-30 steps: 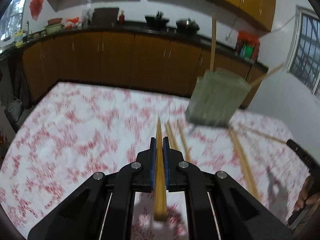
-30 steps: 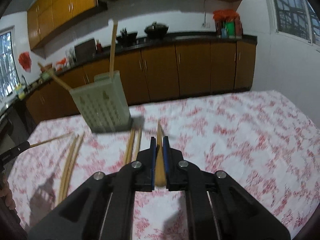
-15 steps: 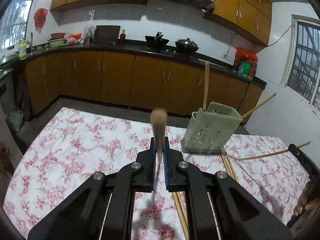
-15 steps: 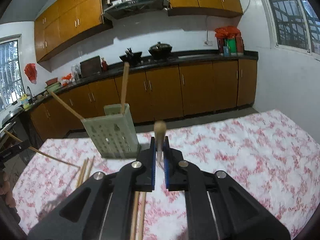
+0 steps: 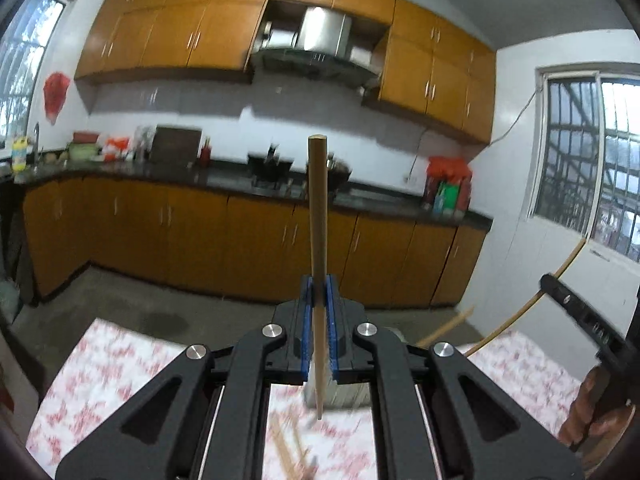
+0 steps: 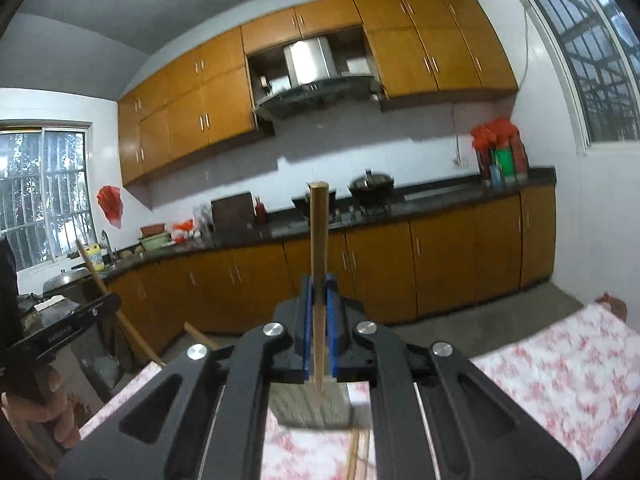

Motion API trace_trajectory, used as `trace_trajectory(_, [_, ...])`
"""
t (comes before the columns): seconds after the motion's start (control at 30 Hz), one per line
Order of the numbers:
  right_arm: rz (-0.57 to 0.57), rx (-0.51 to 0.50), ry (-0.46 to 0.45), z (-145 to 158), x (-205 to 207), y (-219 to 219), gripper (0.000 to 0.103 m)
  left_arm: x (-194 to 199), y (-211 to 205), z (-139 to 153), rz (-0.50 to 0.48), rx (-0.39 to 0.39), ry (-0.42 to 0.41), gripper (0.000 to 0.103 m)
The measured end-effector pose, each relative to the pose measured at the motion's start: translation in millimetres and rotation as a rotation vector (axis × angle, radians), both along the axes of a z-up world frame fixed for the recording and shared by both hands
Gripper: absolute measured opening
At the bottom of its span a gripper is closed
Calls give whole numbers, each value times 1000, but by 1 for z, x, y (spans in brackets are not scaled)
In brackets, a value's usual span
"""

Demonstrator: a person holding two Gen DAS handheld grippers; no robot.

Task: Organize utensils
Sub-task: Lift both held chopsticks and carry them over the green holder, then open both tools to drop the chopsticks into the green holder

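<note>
Left hand-held gripper (image 5: 319, 300): blue pads closed tight on a wooden chopstick (image 5: 318, 216), which stands nearly upright, thick end well above the fingertips, thin end poking down below them.

Right hand-held gripper (image 6: 319, 300): same state — clamped on a second chopstick (image 6: 319, 236), upright, square butt on top, tip hanging just under the pads.

Pale green perforated utensil holder (image 6: 312, 404) sits on the floral-cloth surface (image 6: 560, 376) directly below and a little ahead of the right gripper's fingertips; the held stick's tip overlaps its upper edge in that view, though whether it is over the opening cannot be told. In the left wrist view the holder (image 5: 340, 394) shows only as a sliver under the gripper frame.

More loose chopsticks (image 5: 292, 452) lie on the surface beneath the left gripper. Two slanting sticks beyond the frame may already stand in the holder; blur leaves that unsure.

Step in hand, as I judge it: carry phase — both sticks lifted clear, neither yet dropped in.

Next move calls for: bring each thin tip over the holder's mouth, keep the stick near vertical, lower, then release. One at a time would be safer, so the grippers do not crowd each other over the small opening.
</note>
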State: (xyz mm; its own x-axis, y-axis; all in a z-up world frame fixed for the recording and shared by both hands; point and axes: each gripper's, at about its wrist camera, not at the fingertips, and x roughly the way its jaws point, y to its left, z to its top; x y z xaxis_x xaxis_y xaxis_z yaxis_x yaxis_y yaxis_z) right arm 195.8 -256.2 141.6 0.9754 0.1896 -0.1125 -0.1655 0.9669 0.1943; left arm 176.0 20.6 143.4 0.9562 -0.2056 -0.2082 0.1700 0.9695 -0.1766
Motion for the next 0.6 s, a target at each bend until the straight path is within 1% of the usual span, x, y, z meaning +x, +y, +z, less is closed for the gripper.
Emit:
trace_trajectory(0.13, [-10,1,-28,9,17,8,8,18,-16,17,20,-28,-85,7])
trace_trajectory(0.3, [-42,1,-12,4,50,10,8,42,-35,9,43,-25,-127,7])
trace_trajectory(0.4, [-50,-5,22,-7,70,12,8,55,-43,-3,42,-21,-114,7])
trace_trajectory(0.5, [-46,-15,58,-19,87,15,8,69,-47,-22,33,-17,-72,7])
trace_trajectory(0.6, [-33,-21,95,-33,96,20,8,73,-47,-36,22,-16,-35,7])
